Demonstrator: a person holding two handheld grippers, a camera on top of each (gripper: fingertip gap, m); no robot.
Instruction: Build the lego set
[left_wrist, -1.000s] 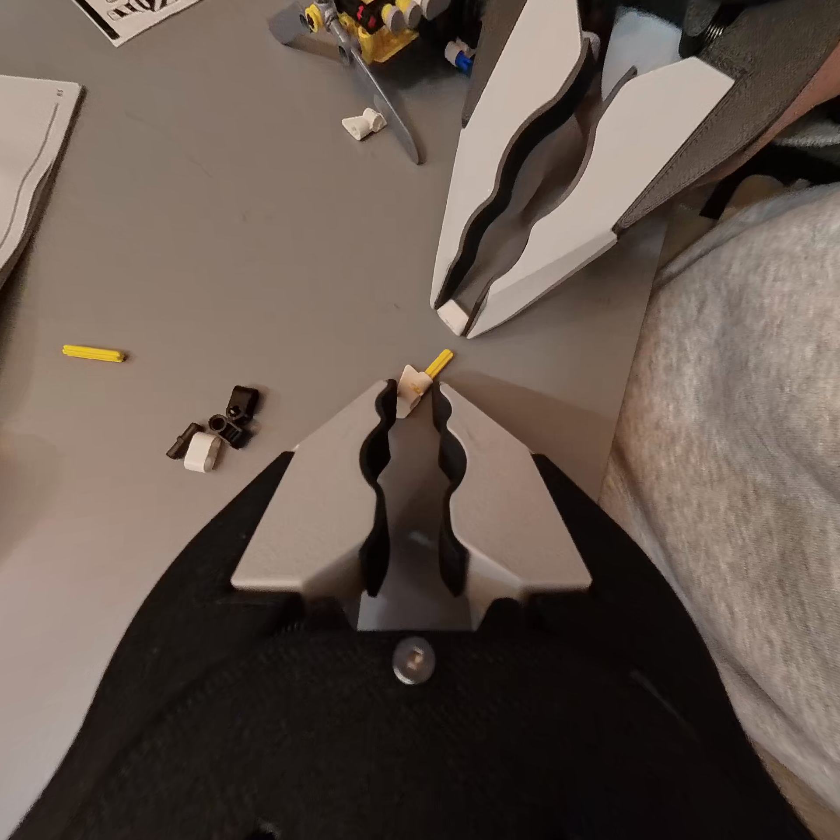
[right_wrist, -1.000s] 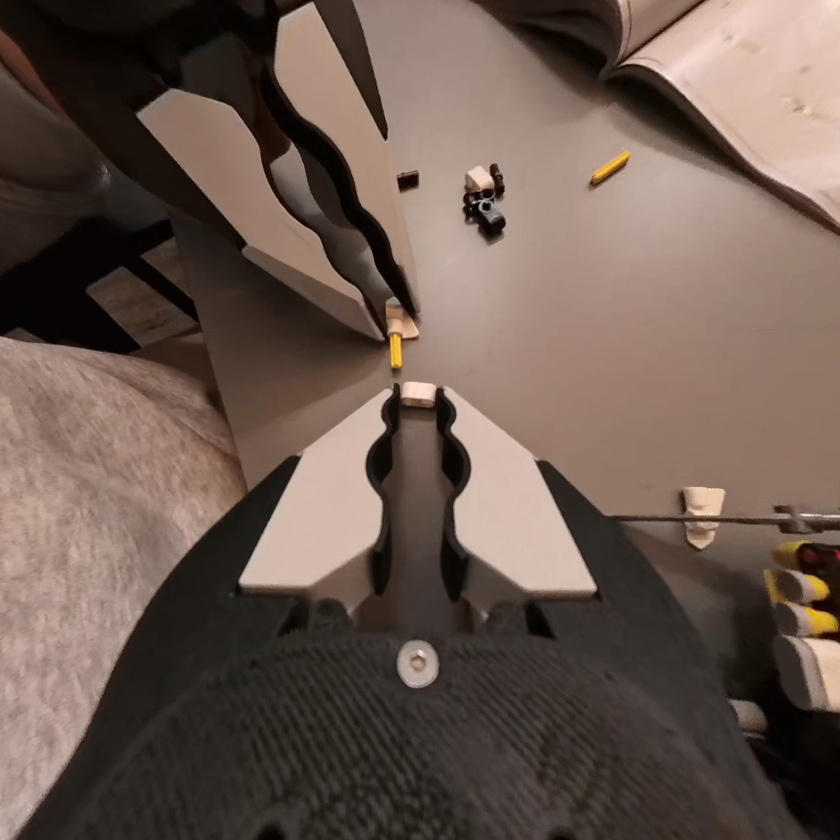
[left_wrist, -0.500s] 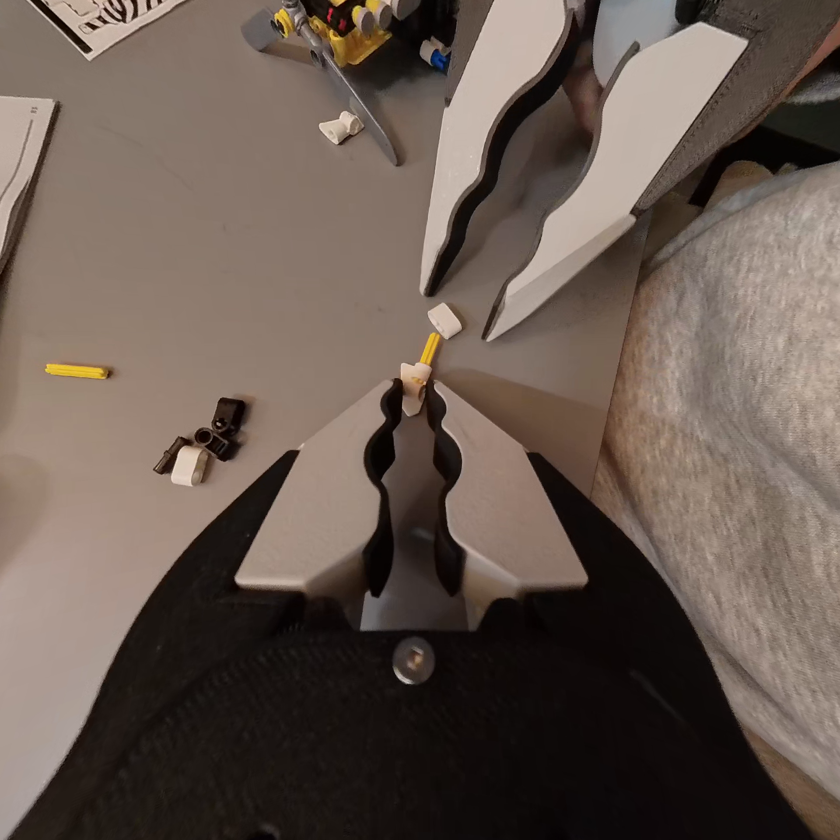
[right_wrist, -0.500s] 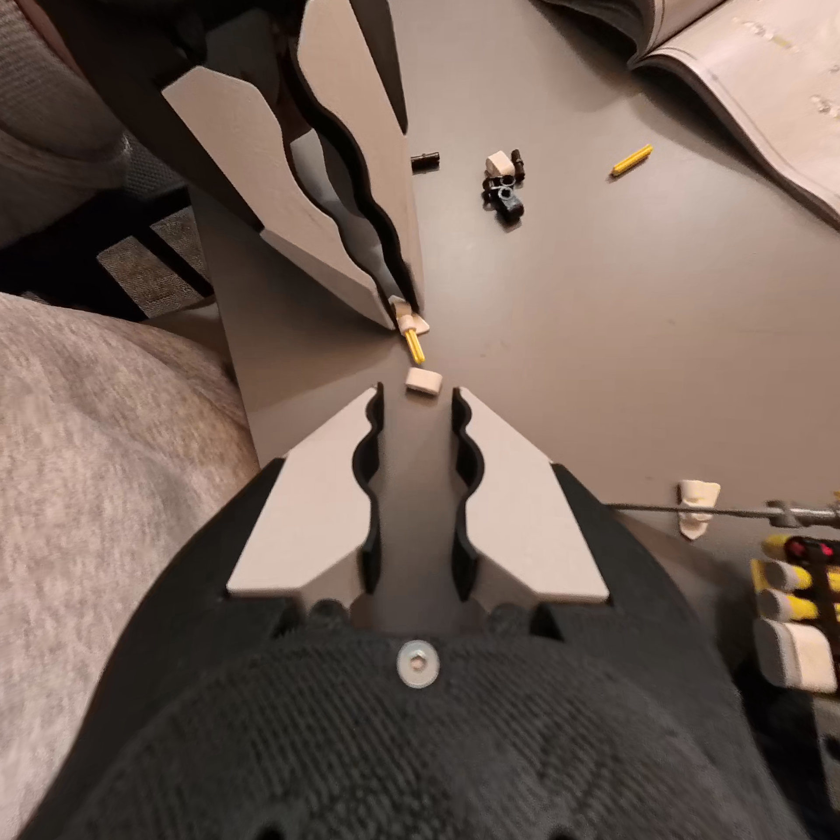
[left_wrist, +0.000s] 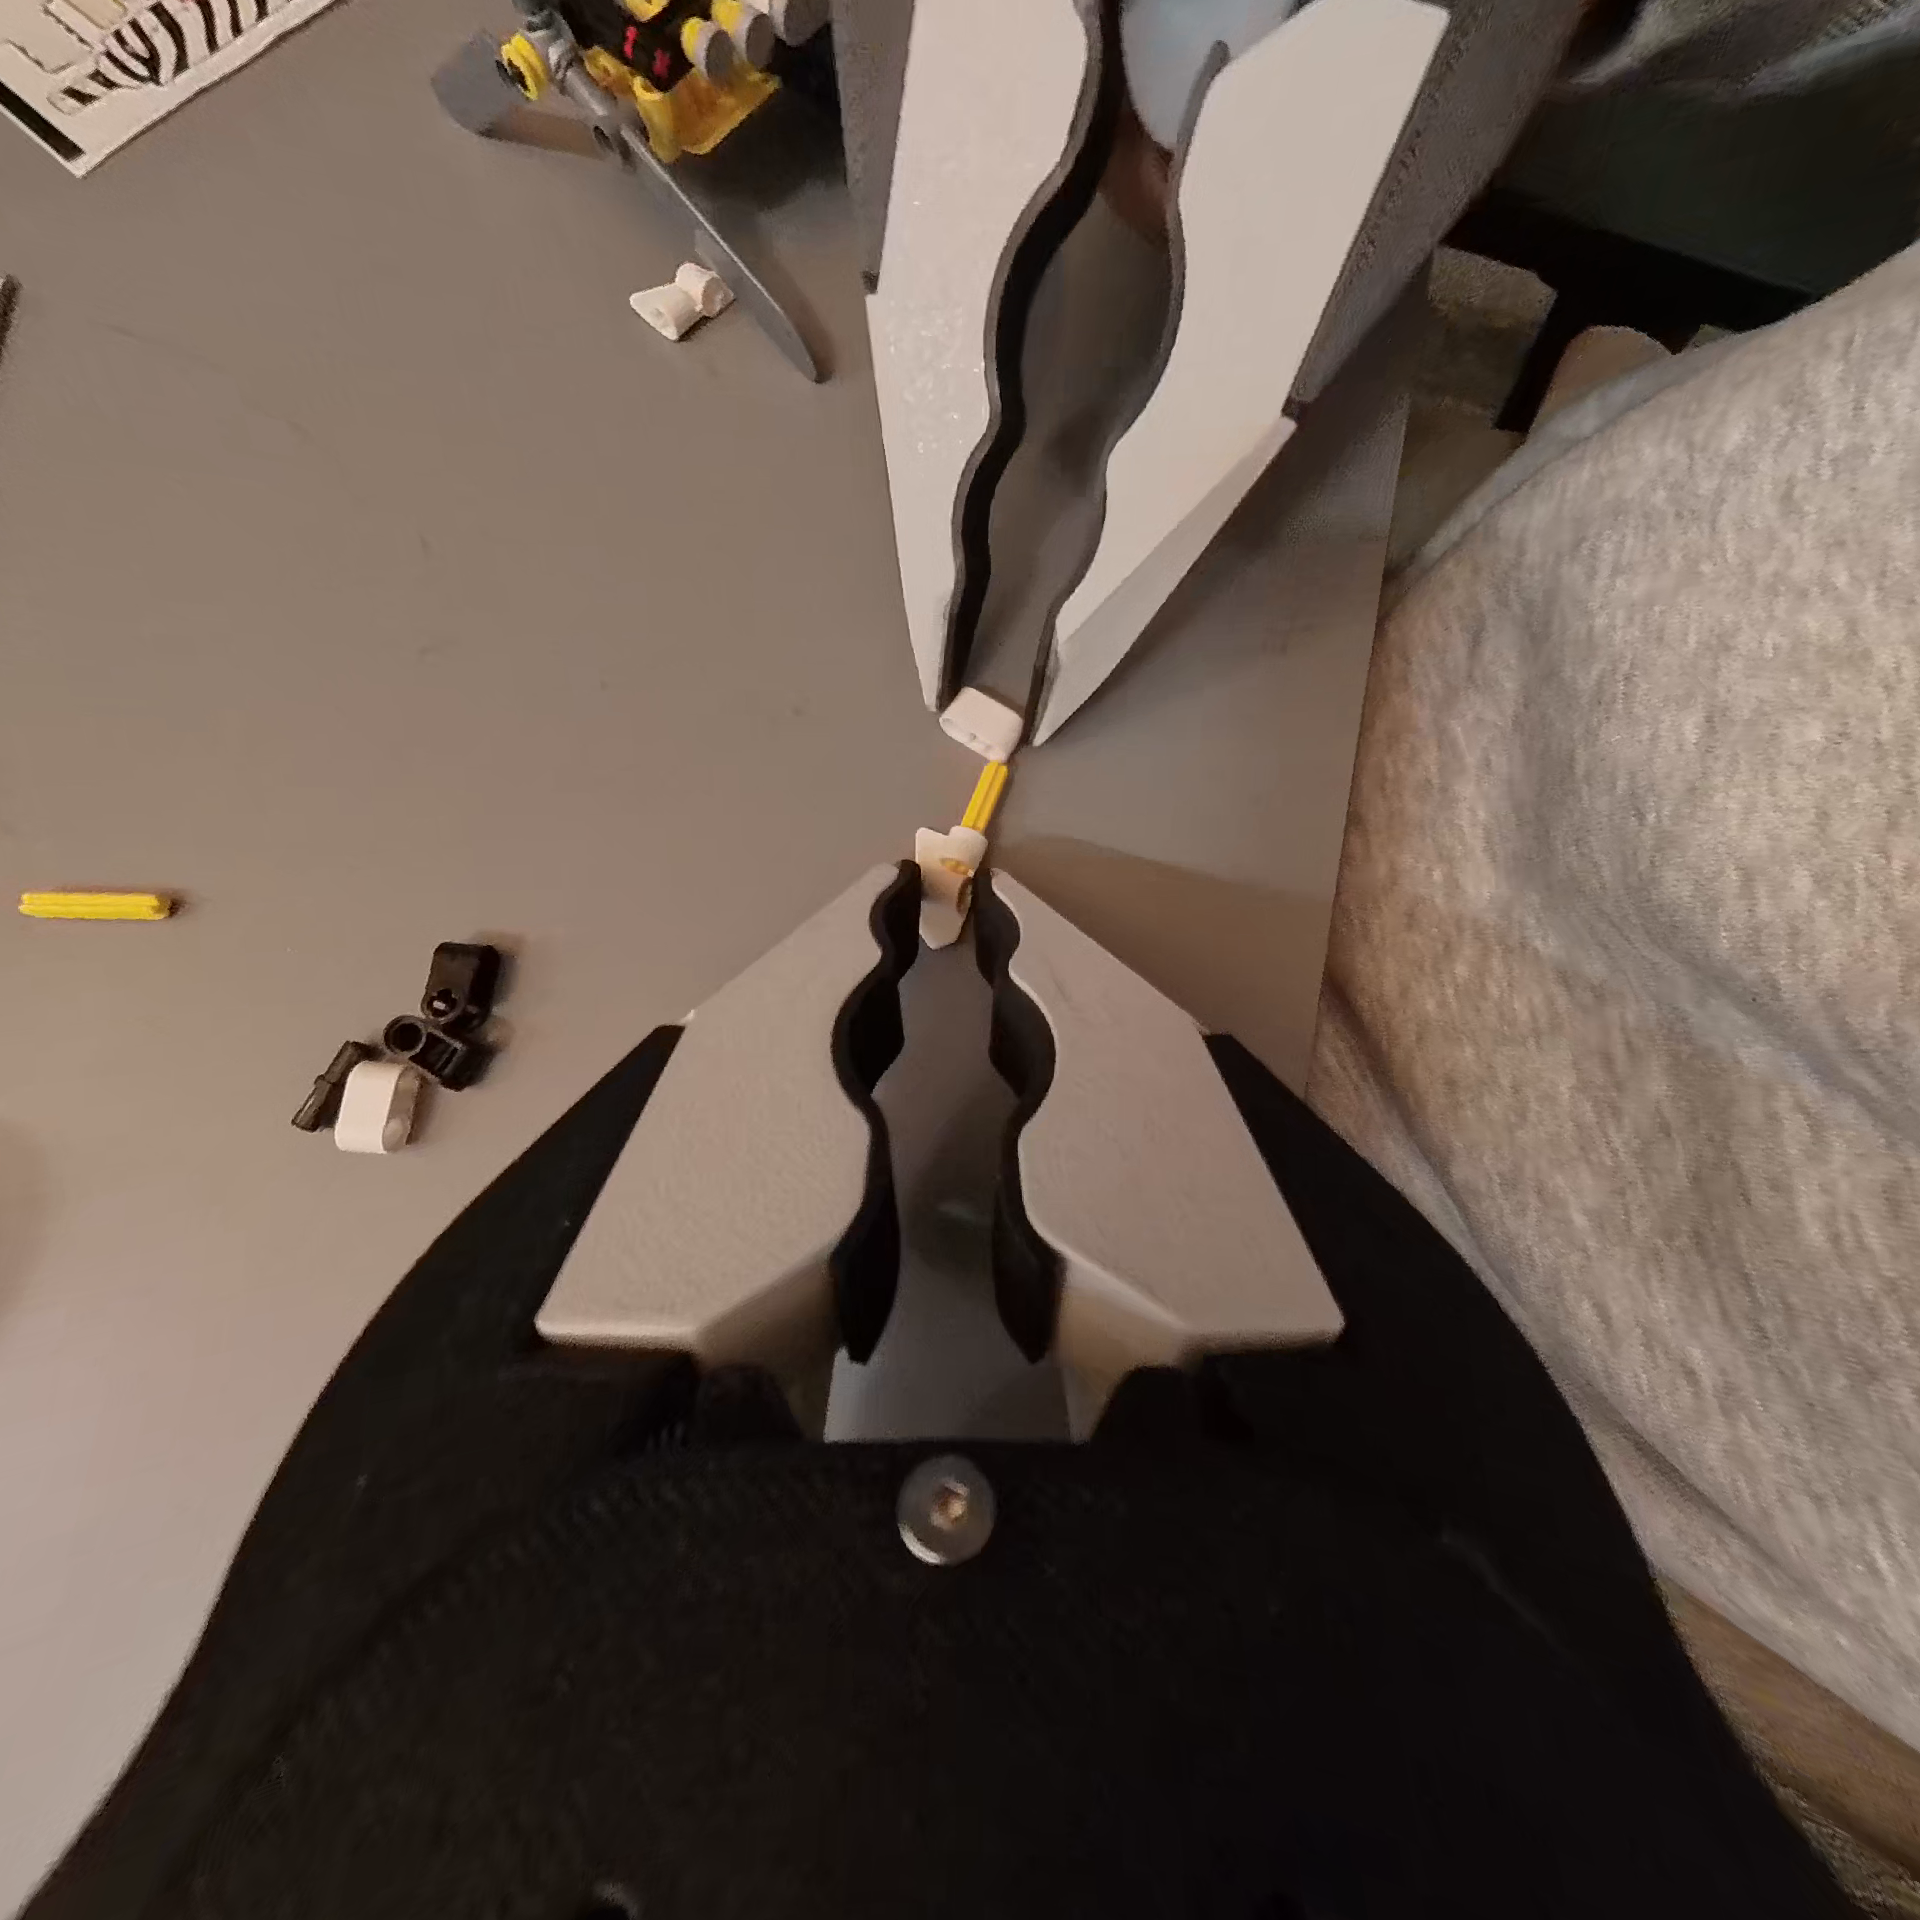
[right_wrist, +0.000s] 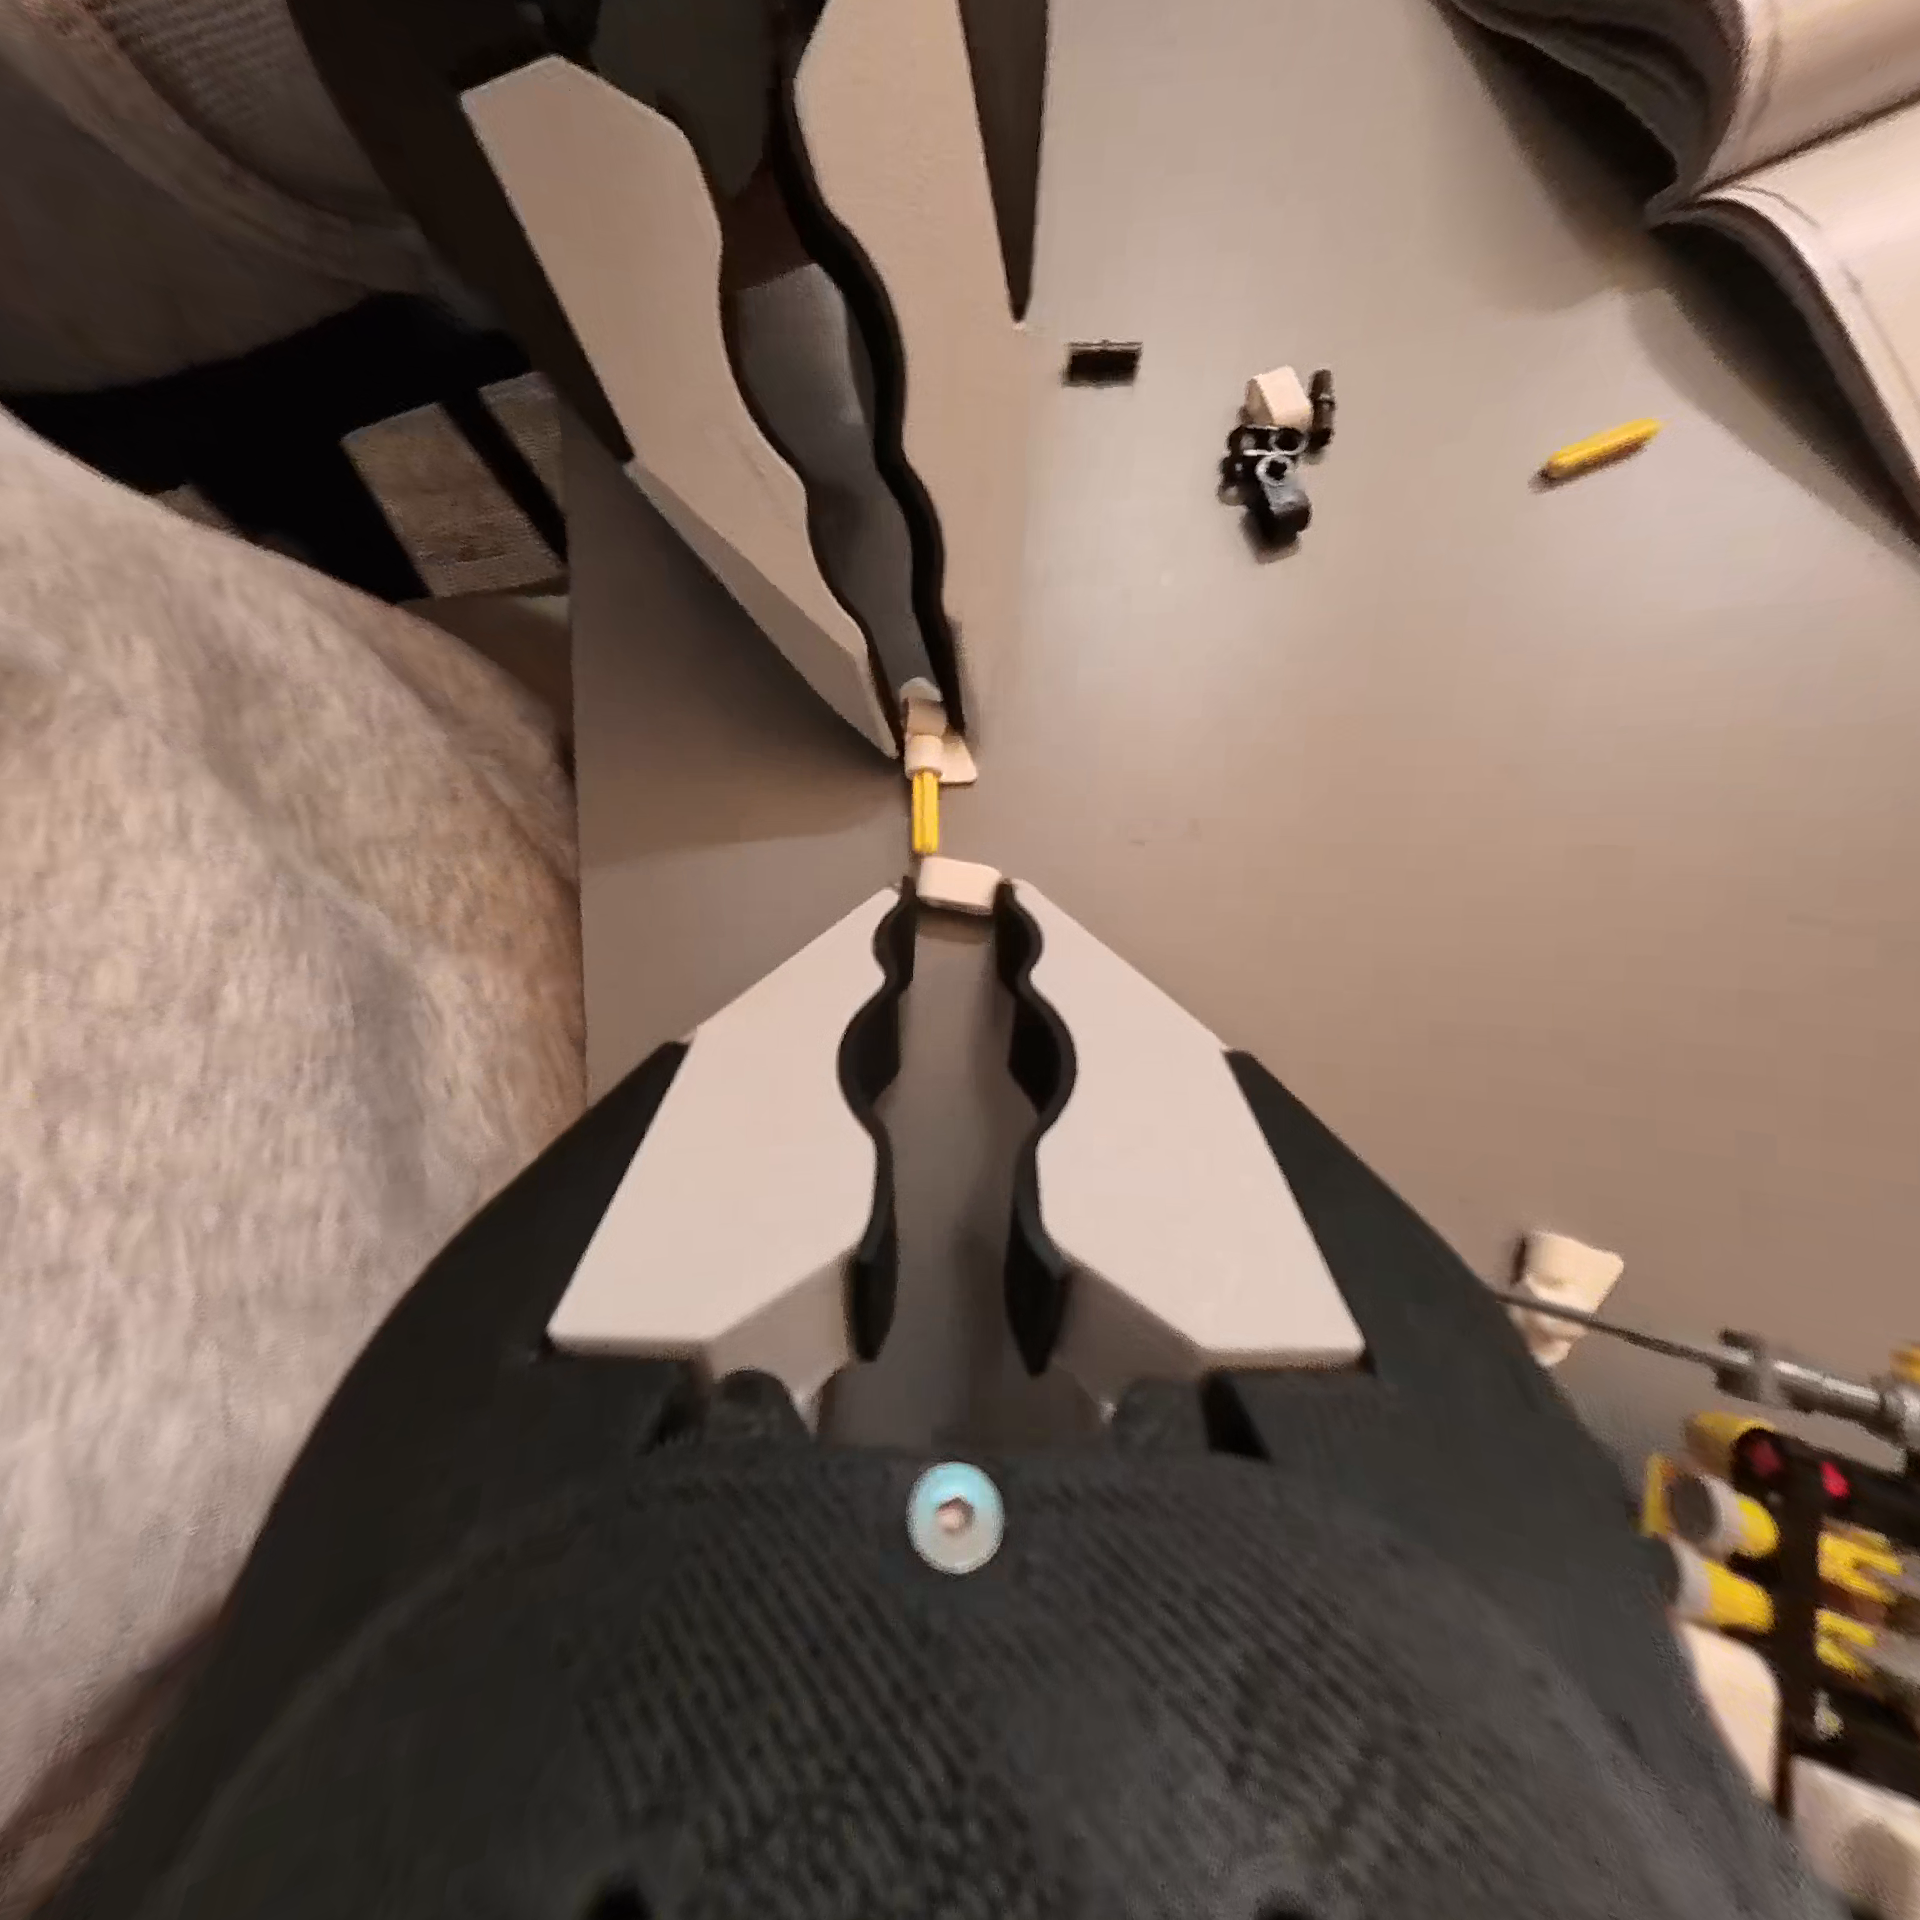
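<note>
My left gripper (left_wrist: 940, 896) is shut on a small white connector (left_wrist: 945, 871) with a short yellow axle (left_wrist: 985, 798) sticking out of it, pointing forward. My right gripper (right_wrist: 954, 896) is shut on a small white block piece (right_wrist: 953, 883), which also shows in the left wrist view (left_wrist: 980, 720). The two grippers face each other tip to tip, low over the grey table (left_wrist: 468, 623). The axle (right_wrist: 924, 816) ends right at the white piece; I cannot tell whether it has entered it.
A loose yellow axle (left_wrist: 96, 904), a cluster of black pieces (left_wrist: 442, 1023) and a white piece (left_wrist: 374, 1107) lie on the left. Another white connector (left_wrist: 681, 301) and the partly built yellow model (left_wrist: 675, 62) are farther back. A booklet (right_wrist: 1766, 177) lies open. A grey-sleeved person (left_wrist: 1662, 935) is at the table edge. Less than 4 cm separates the two grippers' tips.
Half a second ago my right gripper was open with the white piece lying on the table. Now it is shut on the piece again, at the axle's tip. The left gripper kept its hold.
</note>
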